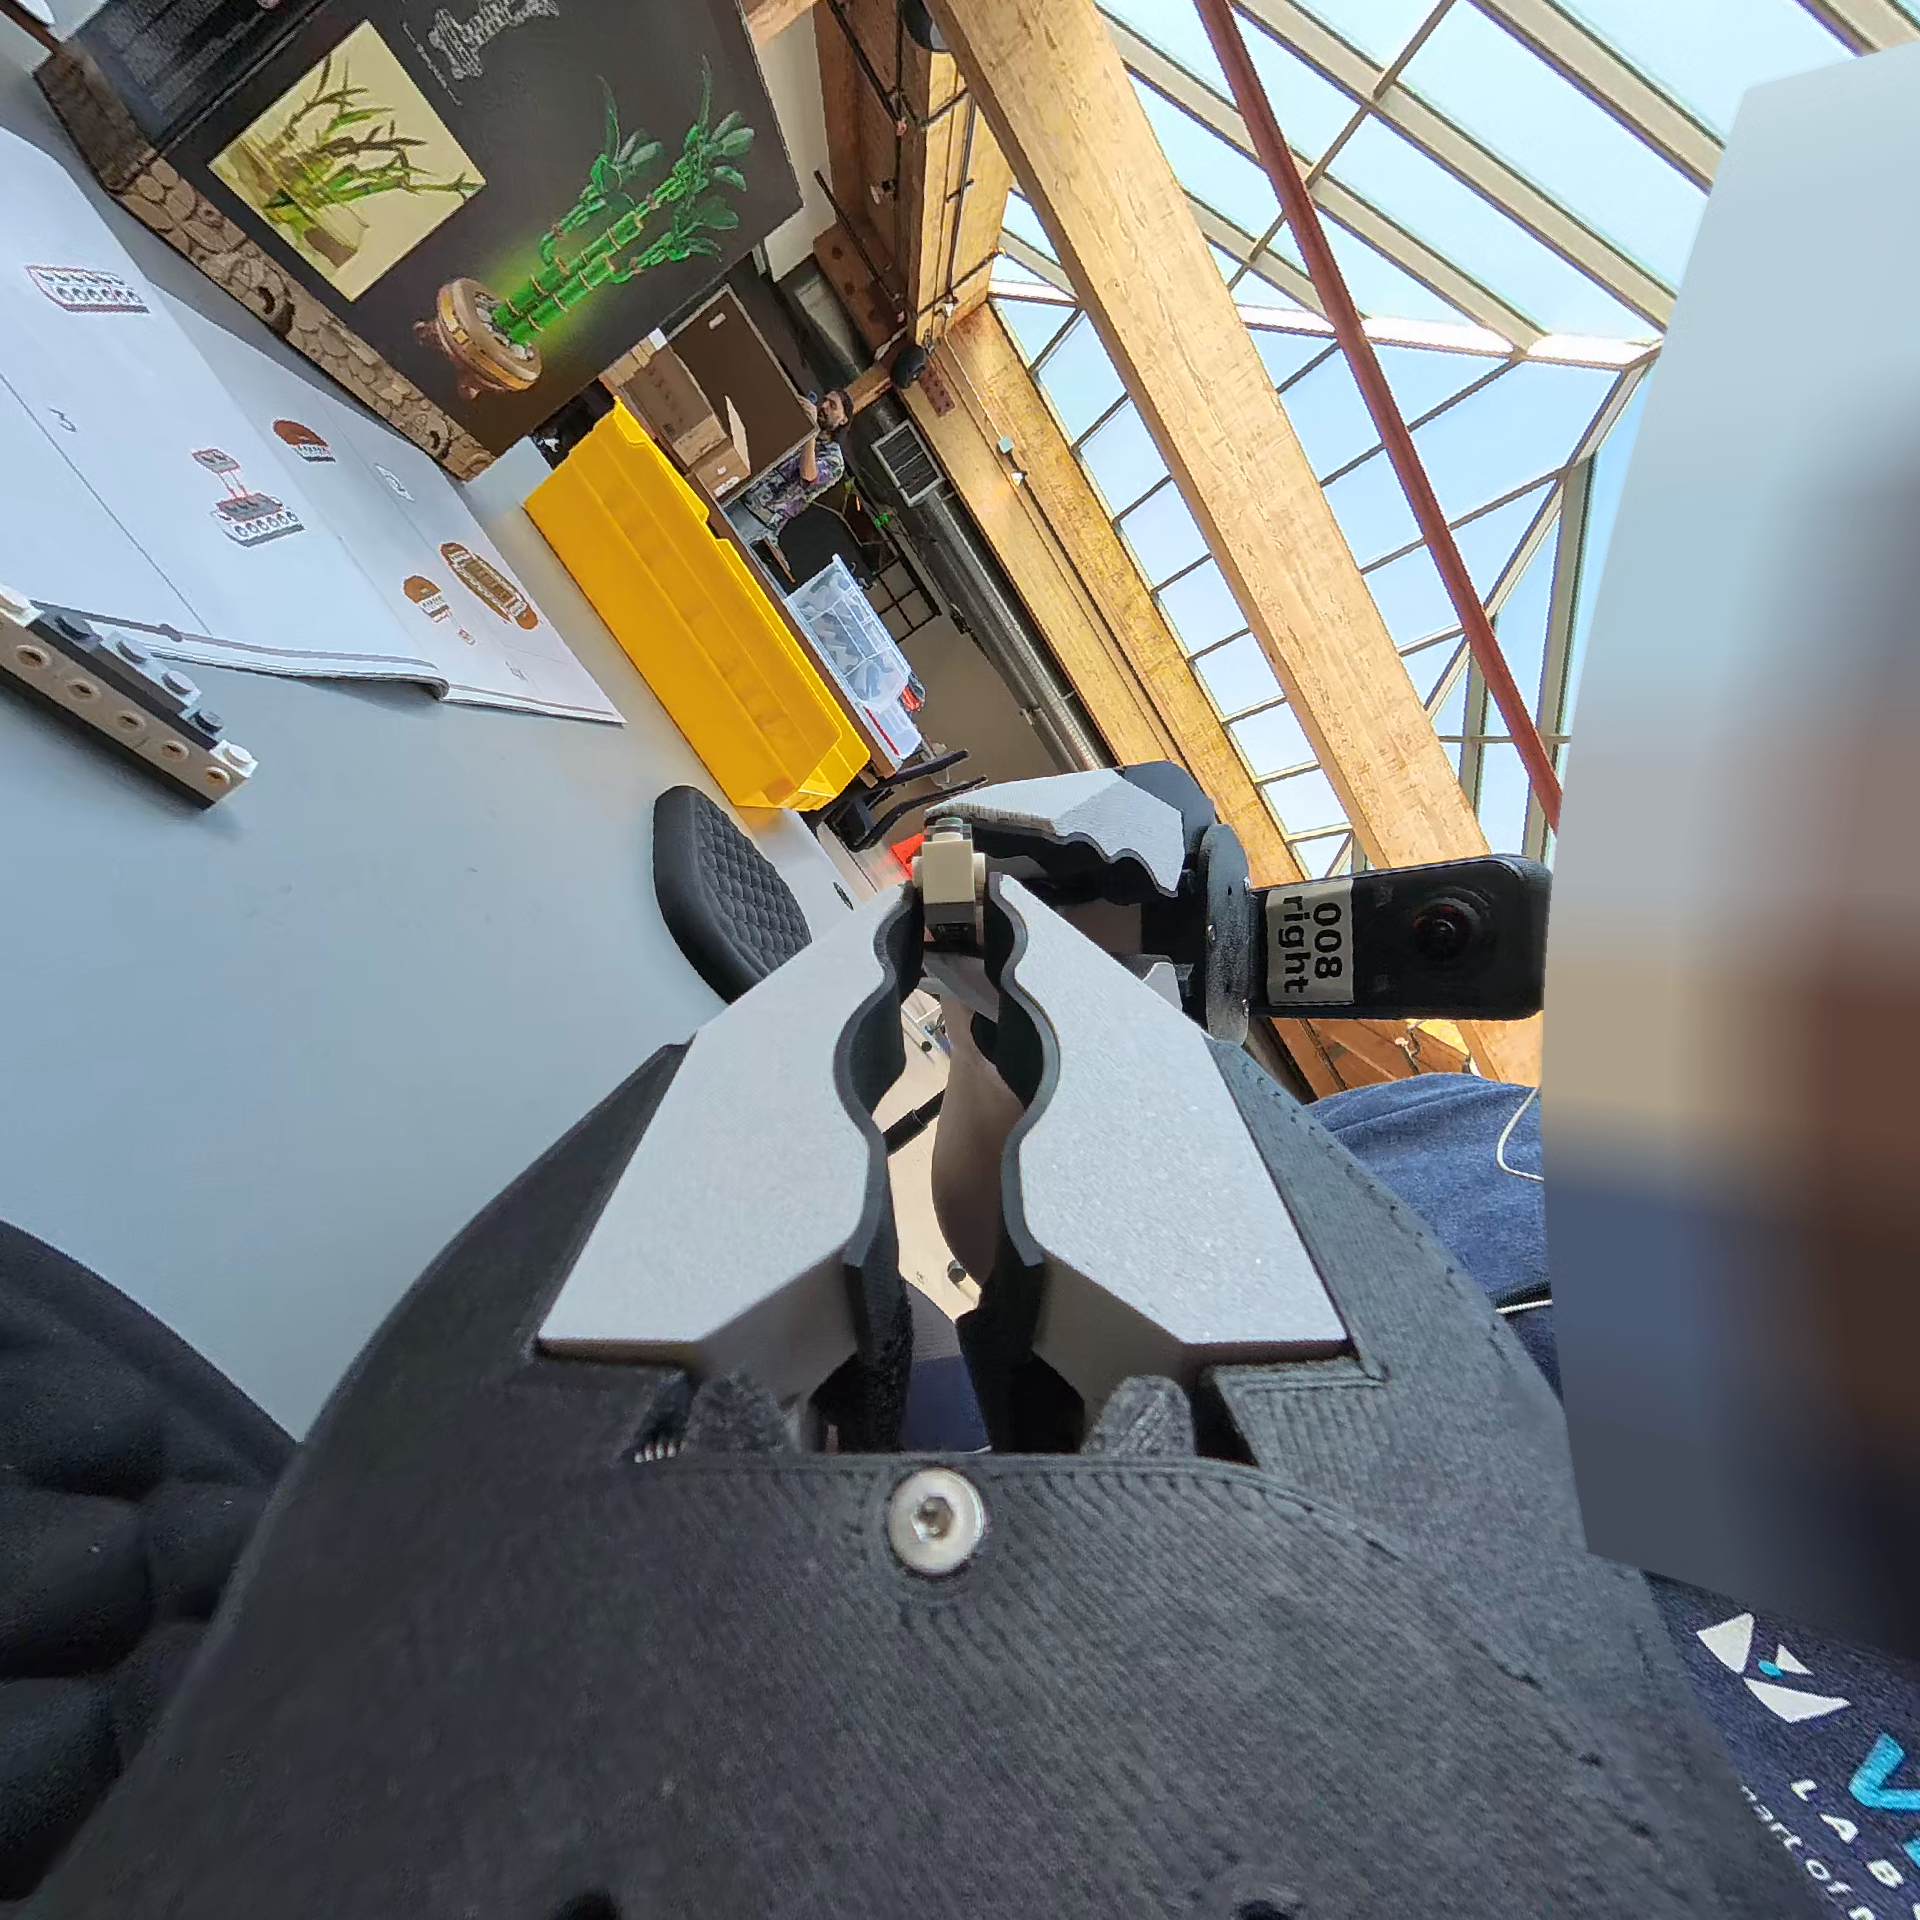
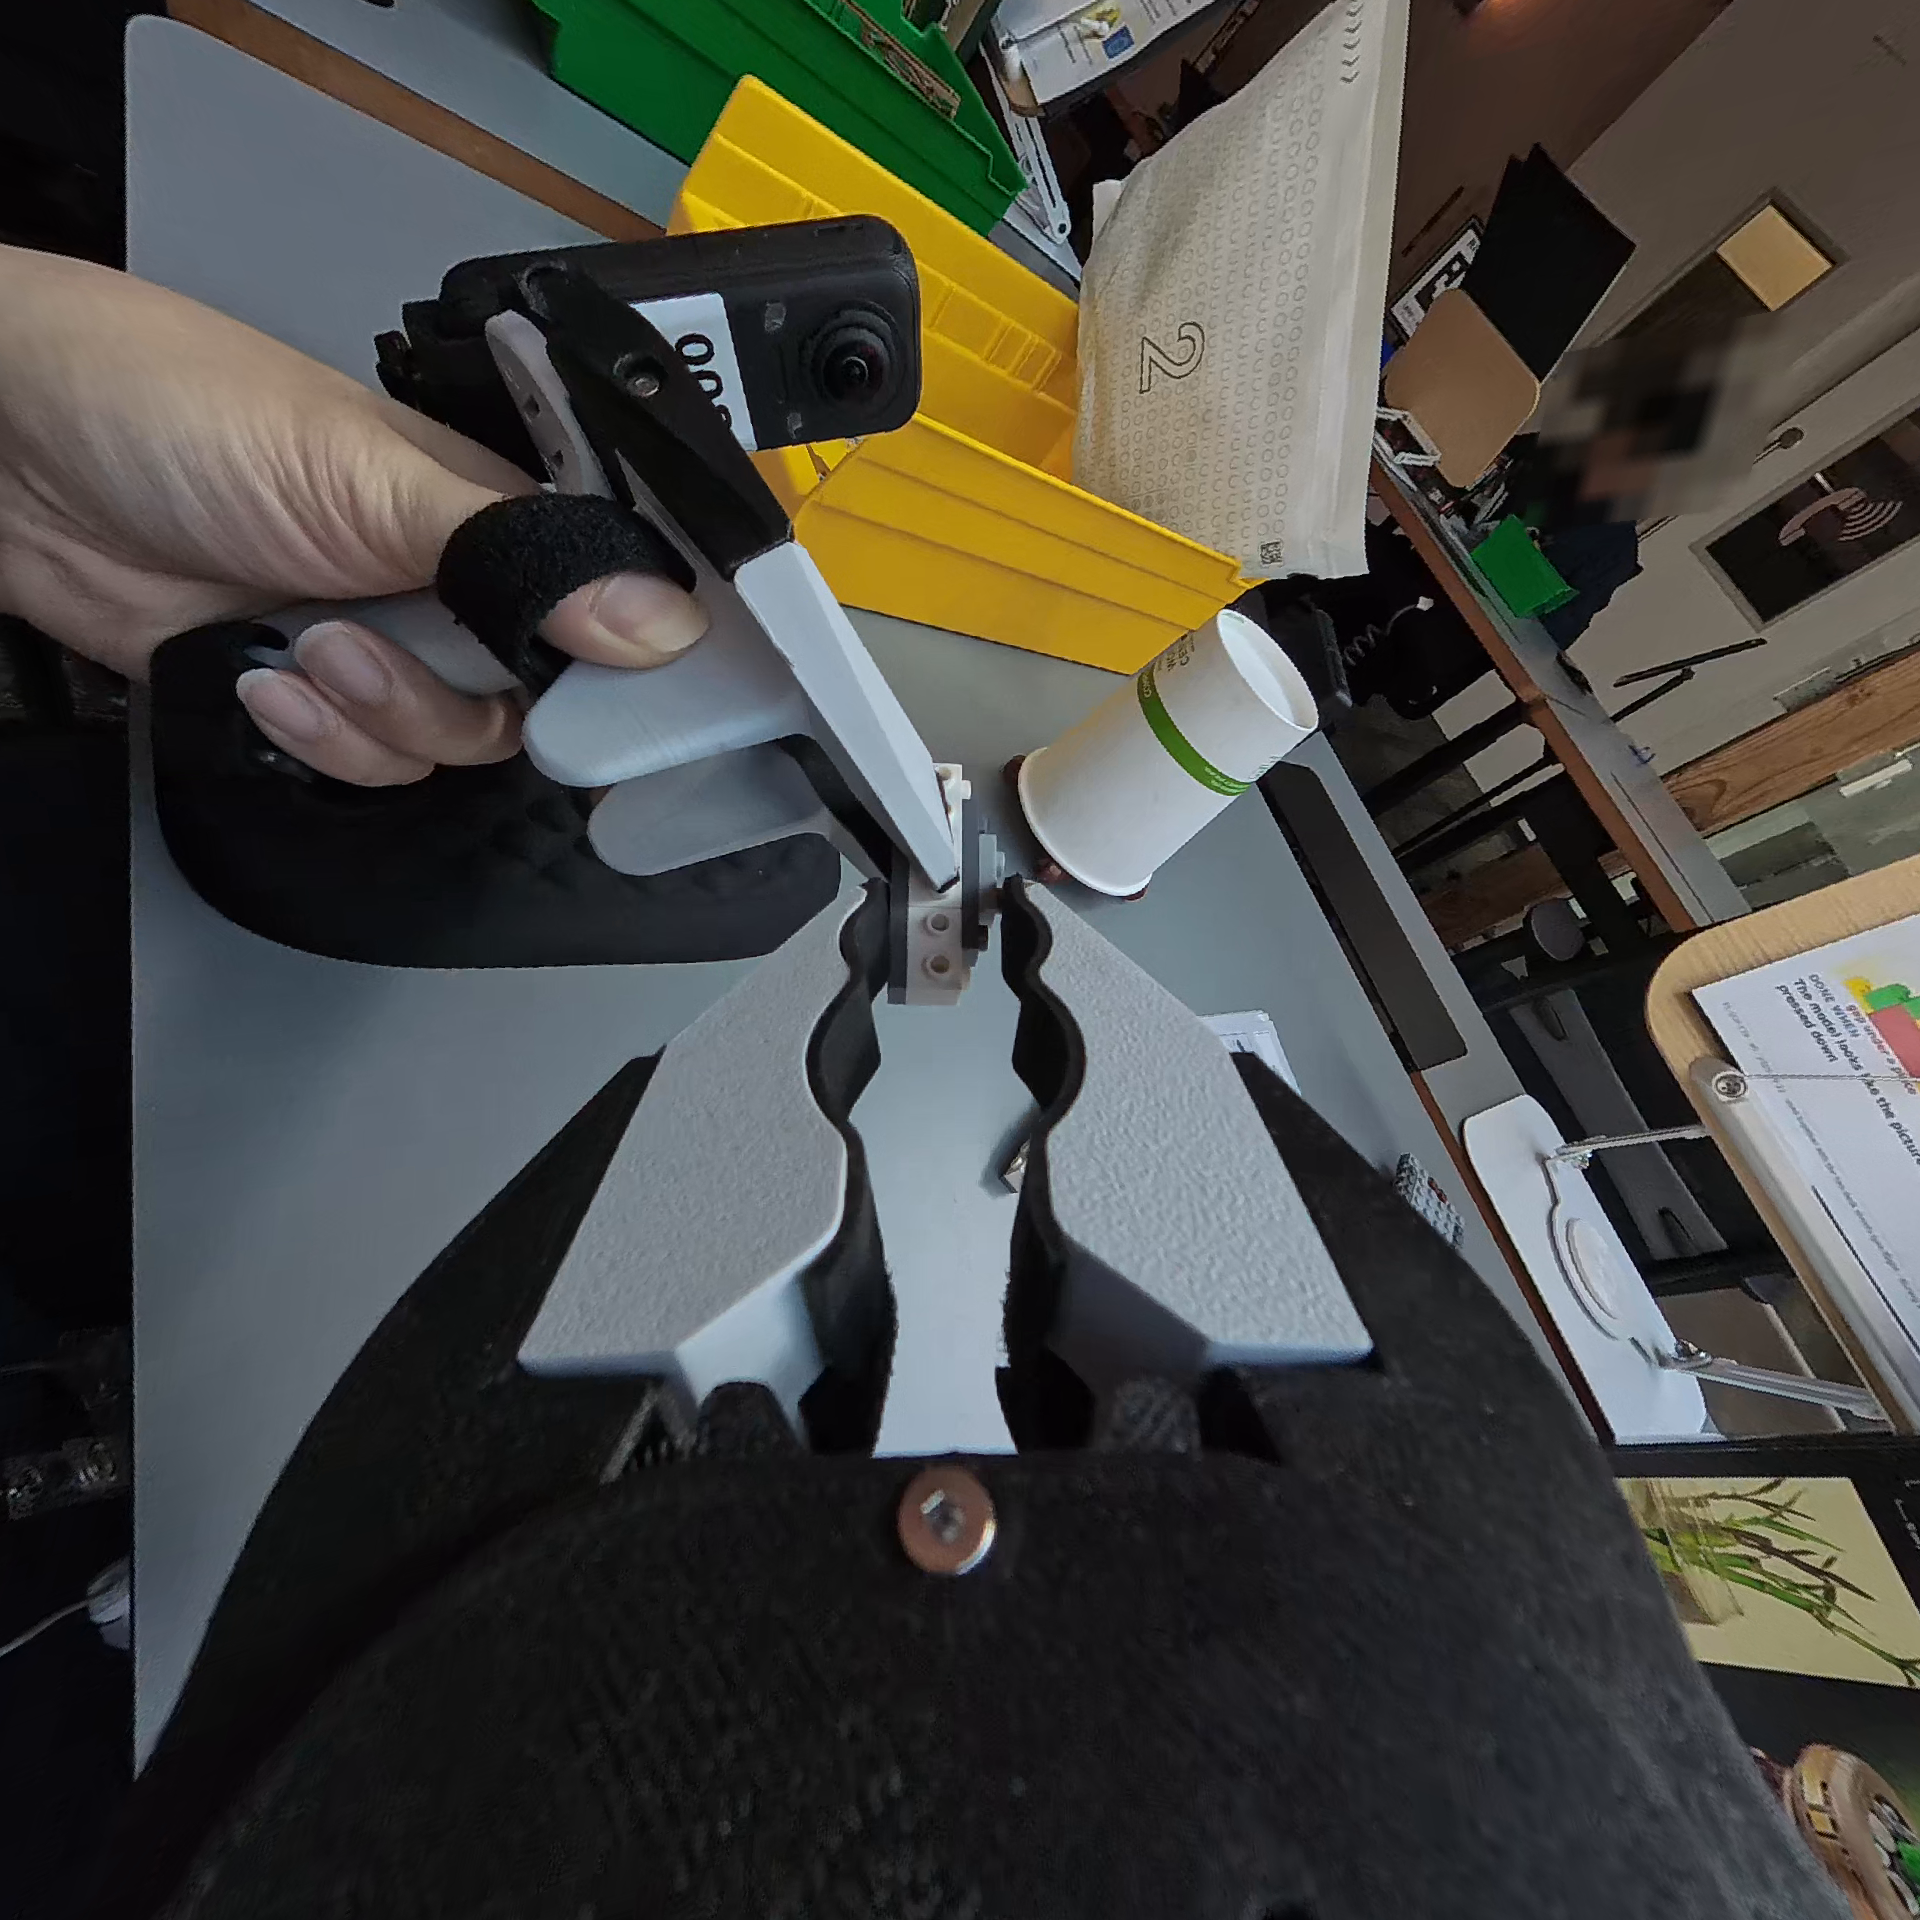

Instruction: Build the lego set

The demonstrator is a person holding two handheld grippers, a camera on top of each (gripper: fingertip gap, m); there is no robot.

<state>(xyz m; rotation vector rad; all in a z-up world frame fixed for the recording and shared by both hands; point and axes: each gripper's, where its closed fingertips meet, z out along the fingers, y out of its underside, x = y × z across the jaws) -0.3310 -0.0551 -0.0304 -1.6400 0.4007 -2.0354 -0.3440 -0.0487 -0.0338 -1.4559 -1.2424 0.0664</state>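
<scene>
Our left tongs (image 1: 951, 914) are clamped on a small cream block (image 1: 948, 871) at the very tips, a stud showing on its side and a darker grey bit beneath it. Our right tongs (image 2: 940, 940) are pinched on a short stack (image 2: 935, 961) — a cream brick with two round holes in its face, backed by grey plates with studs along the edge. The two pairs of tongs meet tip to tip in the air above the bench (image 2: 416, 1091), so that the block and the stack touch; we cannot tell whether they are already pressed together.

A hand (image 2: 208, 540) wraps the left handle, a black strap around the thumb. Just beyond the tips a white paper cup (image 2: 1164, 758) with a green band lies tipped on the grey bench, with a yellow bin (image 2: 987, 520) behind it and a green bin (image 2: 790, 94) farther back. A pale paper bag (image 2: 1236, 312) leans against the yellow bin.

In the left view a longer strip (image 1: 125, 707) — cream bricks with holes, grey plates on top — rests on the bench beside the open booklet (image 1: 260, 499), and the dark box (image 1: 468, 208) pictured with green bamboo stands behind.
</scene>
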